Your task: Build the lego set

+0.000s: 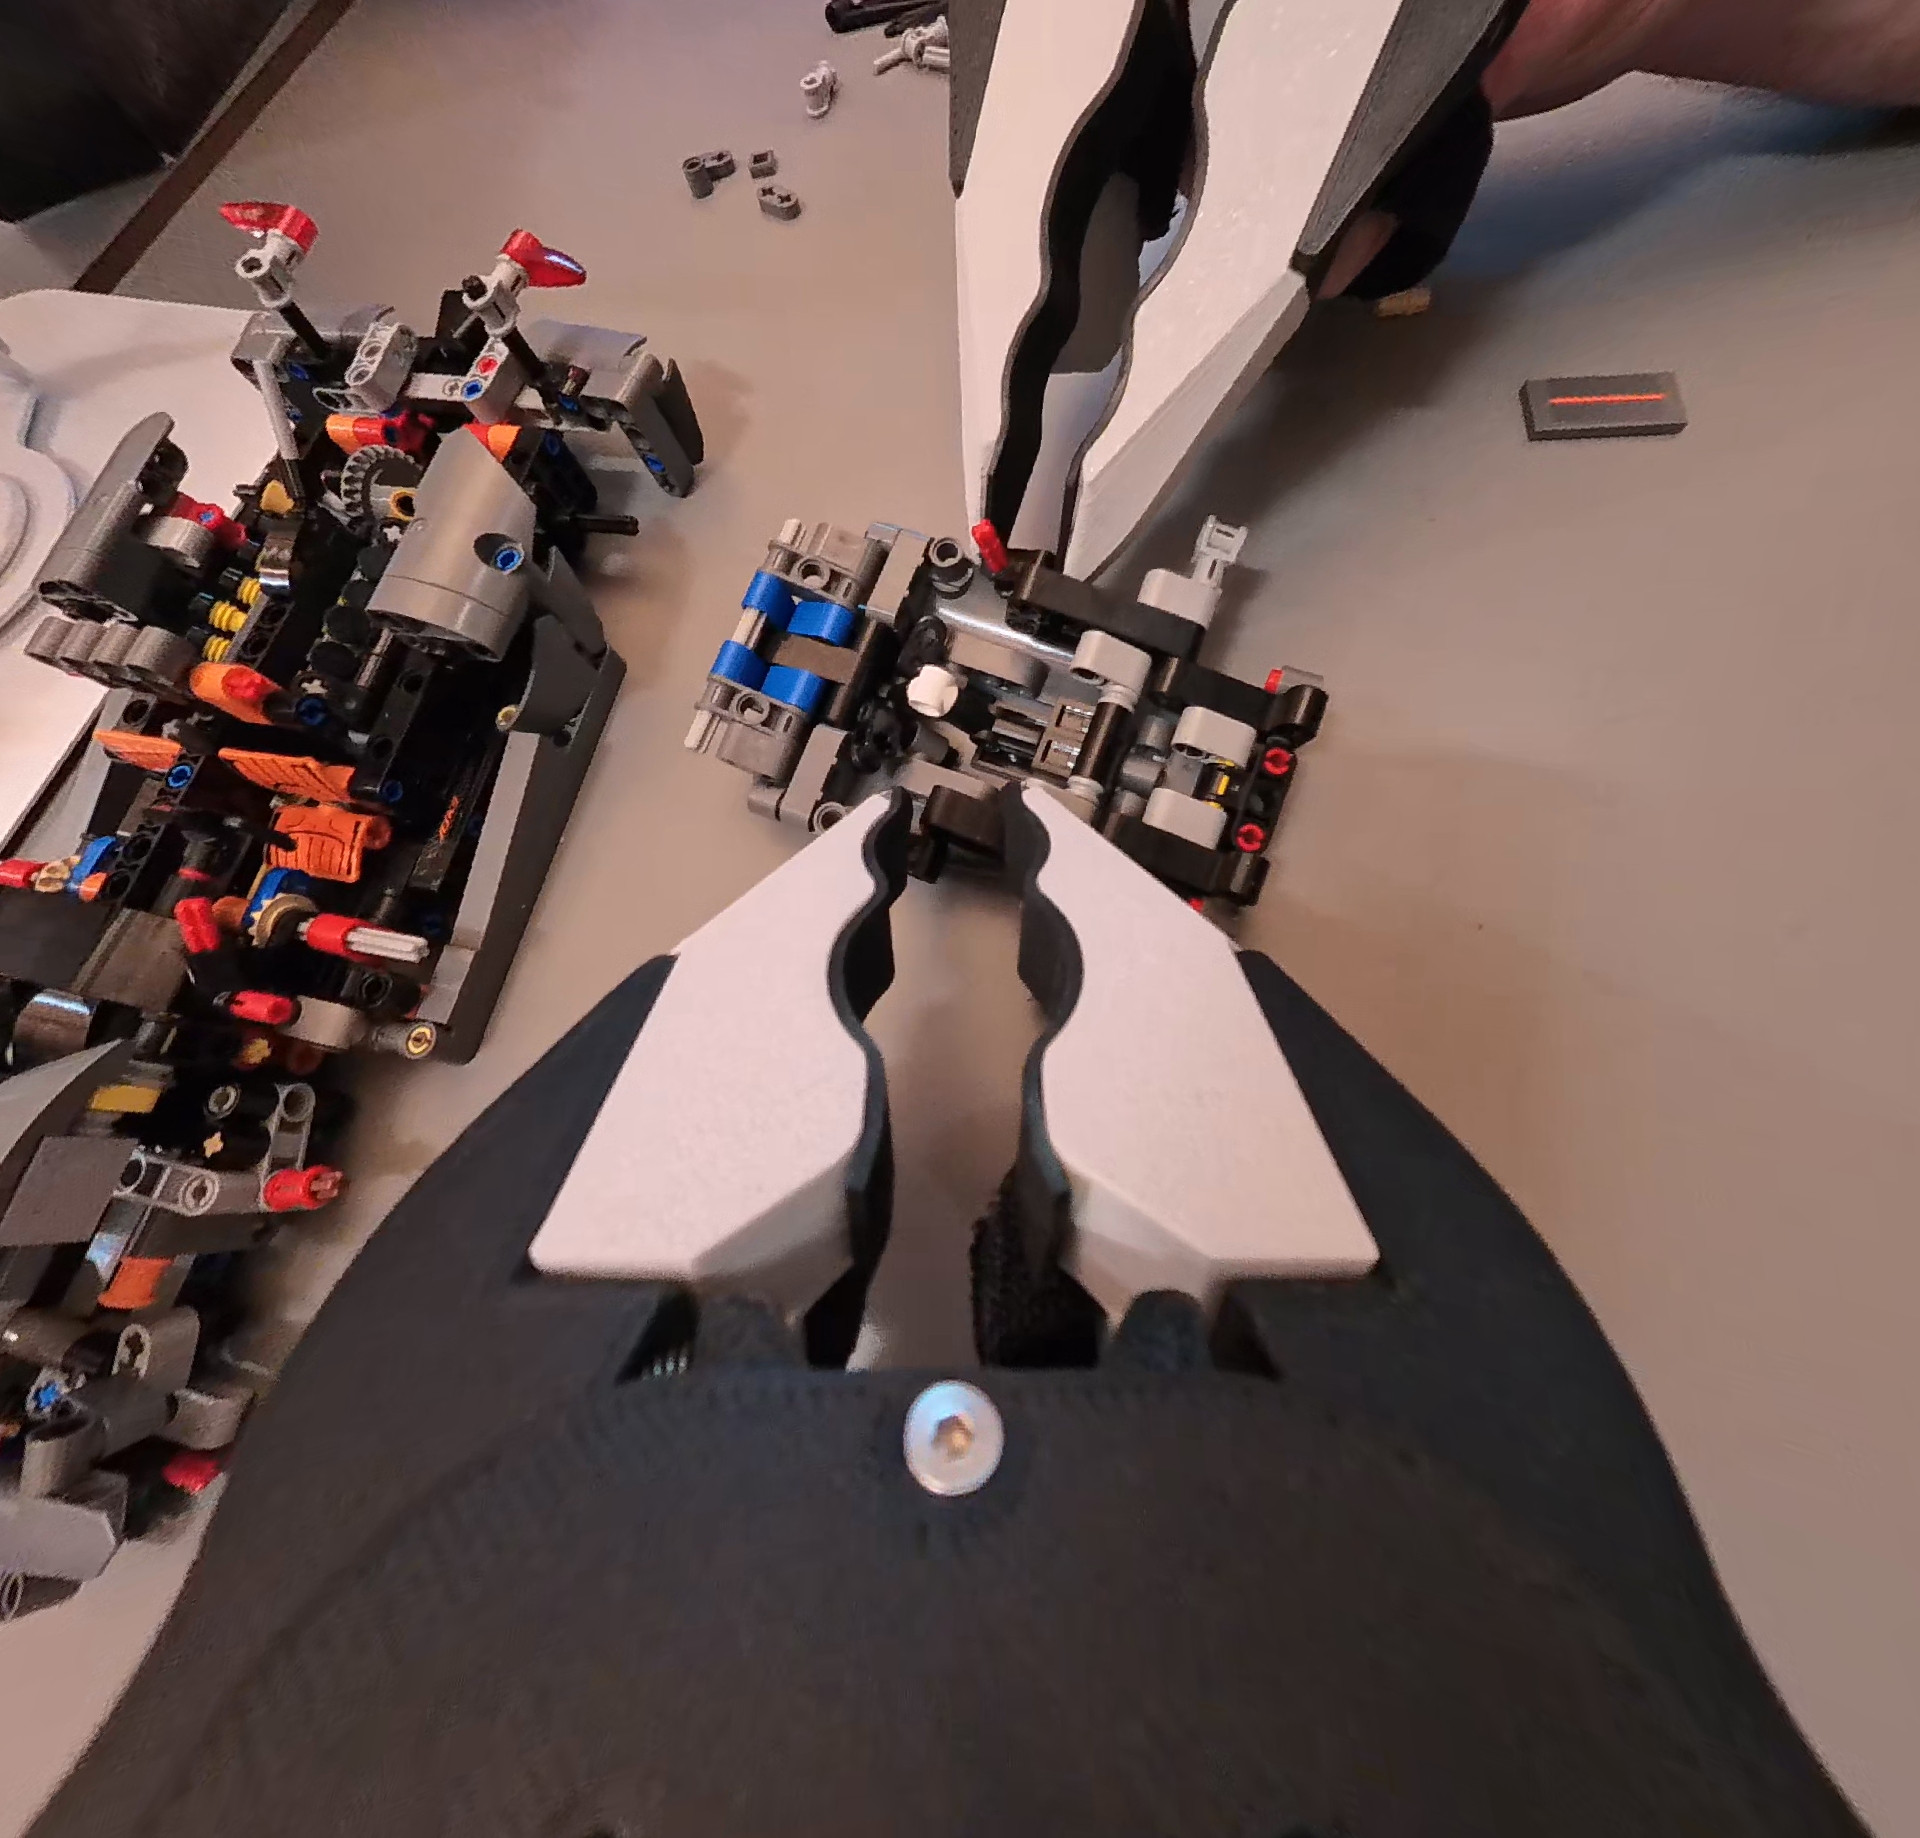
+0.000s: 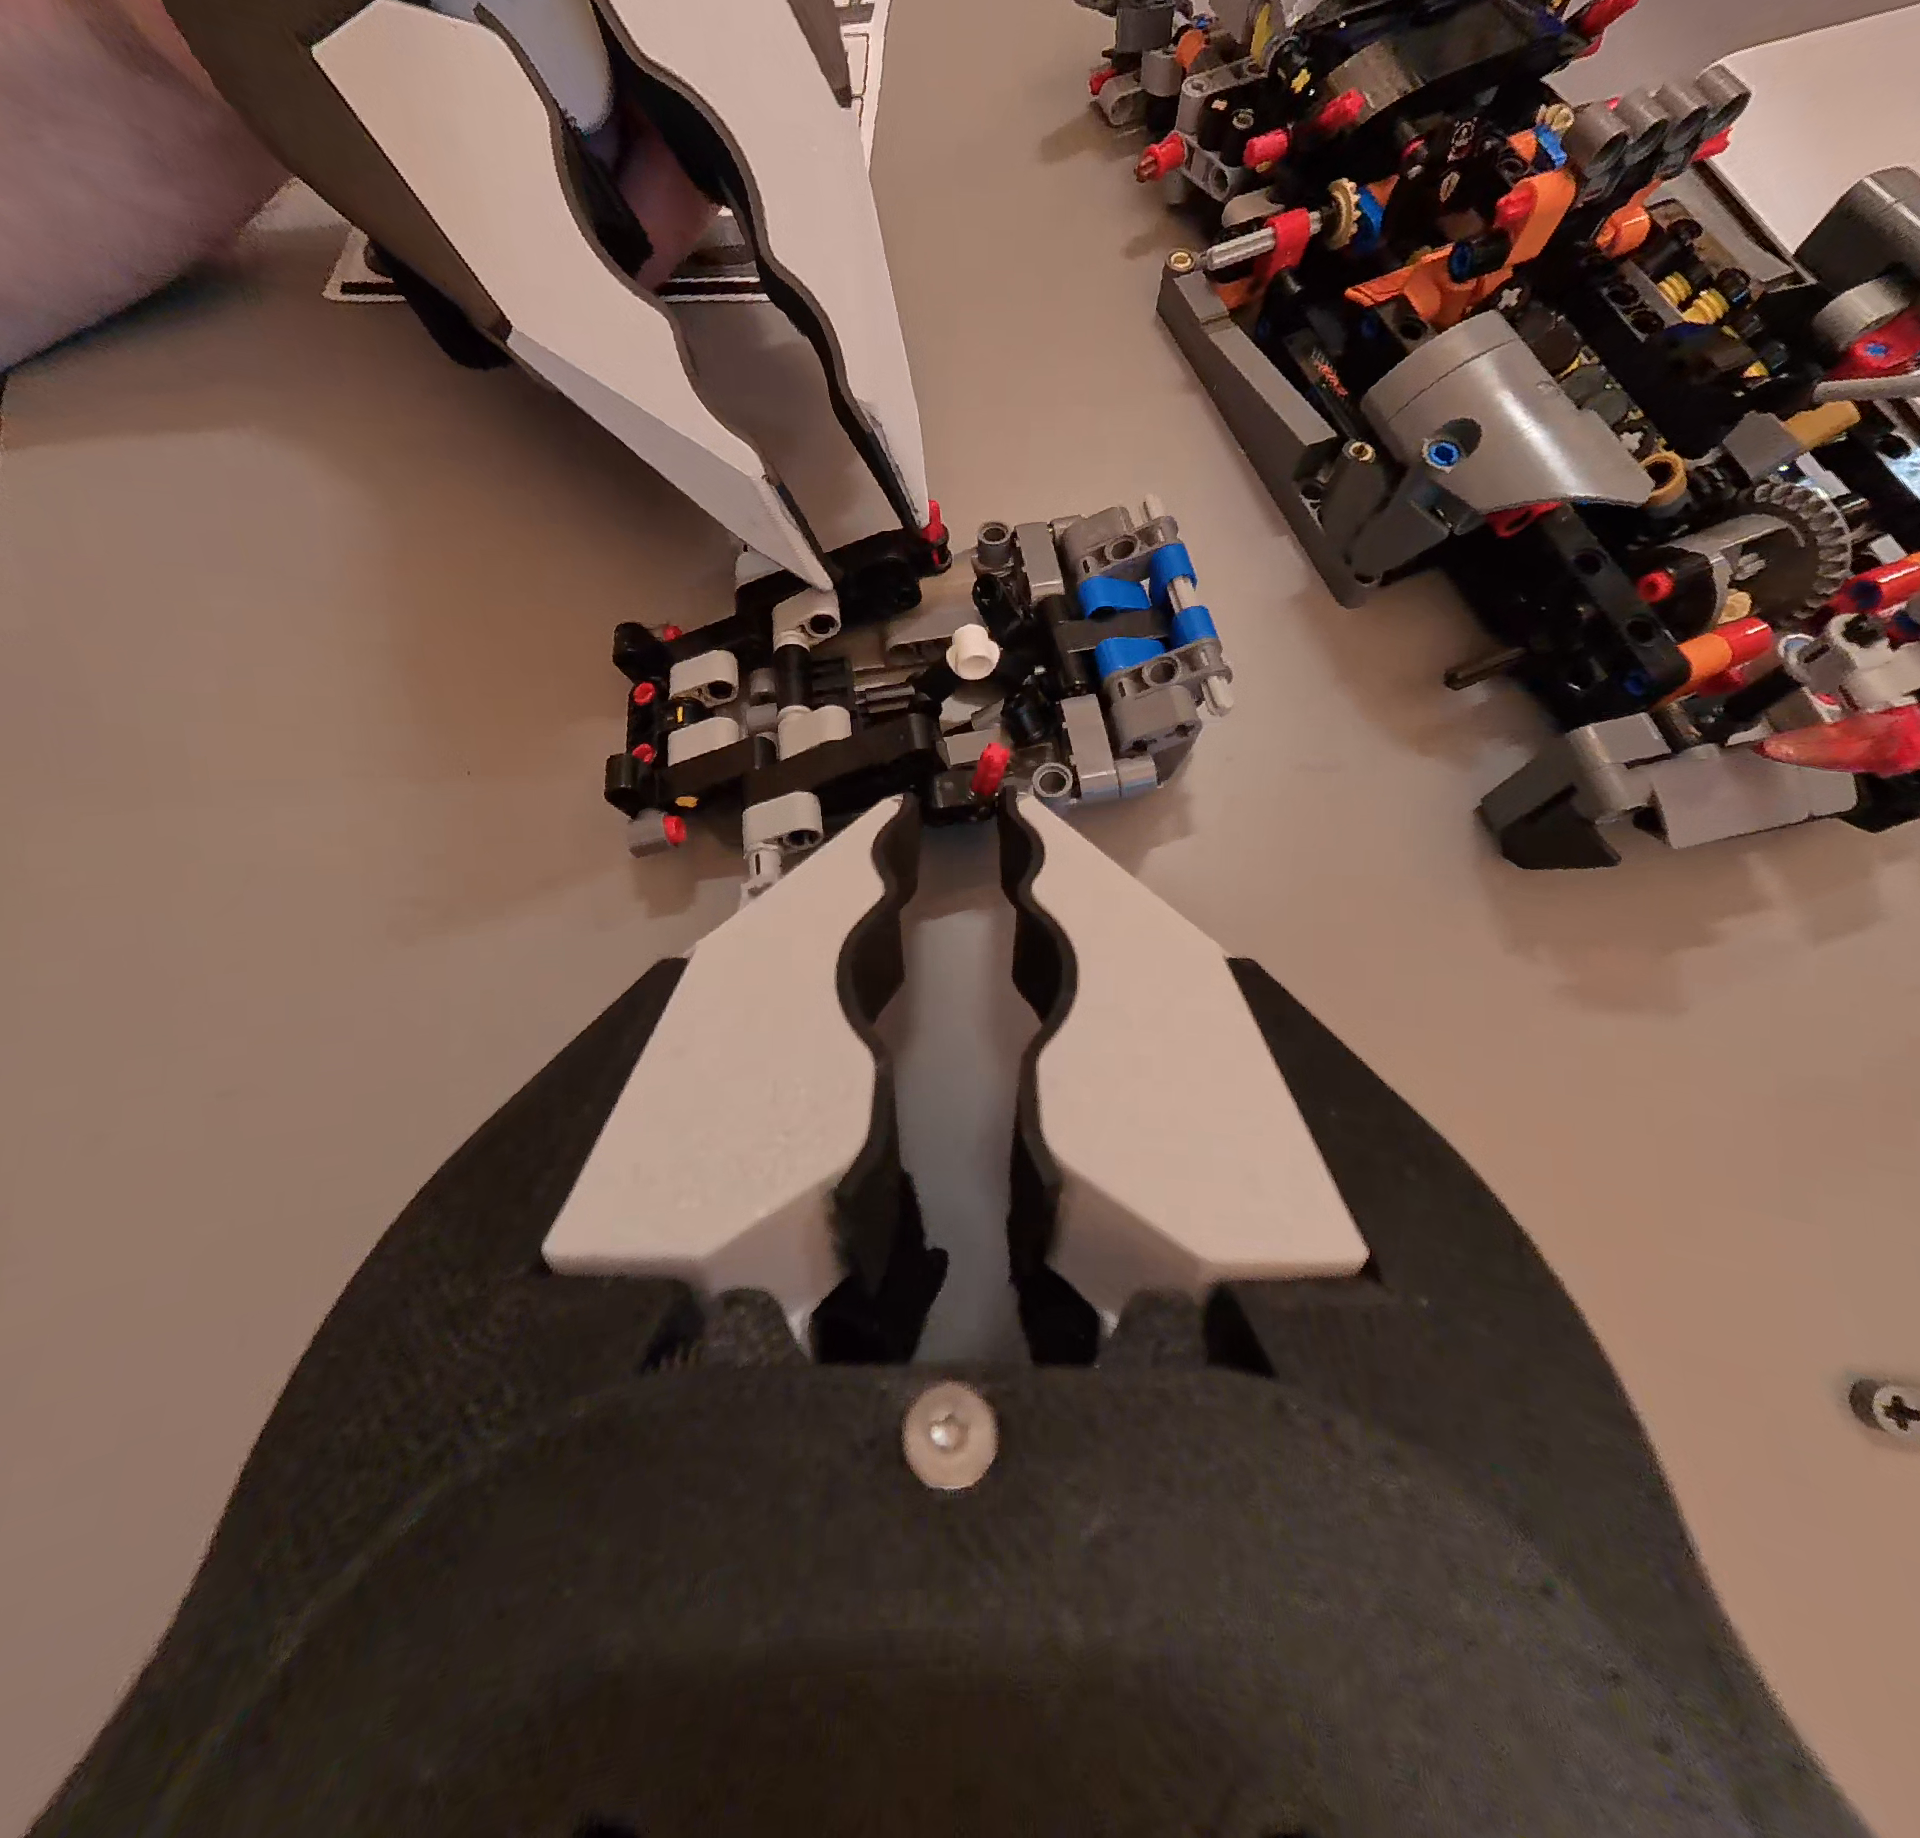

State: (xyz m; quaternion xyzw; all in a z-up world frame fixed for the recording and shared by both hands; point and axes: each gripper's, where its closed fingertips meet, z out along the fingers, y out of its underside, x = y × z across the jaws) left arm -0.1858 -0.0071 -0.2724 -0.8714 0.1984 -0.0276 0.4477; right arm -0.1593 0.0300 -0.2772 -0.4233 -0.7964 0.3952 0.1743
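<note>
A small black, grey and blue lego sub-assembly lies on the grey table between both grippers. My left gripper is shut on a black connector at its near edge. My right gripper comes down from the top of the left wrist view and pinches the black beam end beside a red pin. In the right wrist view the sub-assembly lies the other way round. There my right gripper is shut on a black piece with a red pin, and my left gripper grips the far side.
A large orange, black and grey car chassis build sits left of the sub-assembly, on the right in the right wrist view. Small loose grey parts and a dark tile with an orange line lie farther off. A printed booklet lies behind. Left tips to right tips: about 6 centimeters.
</note>
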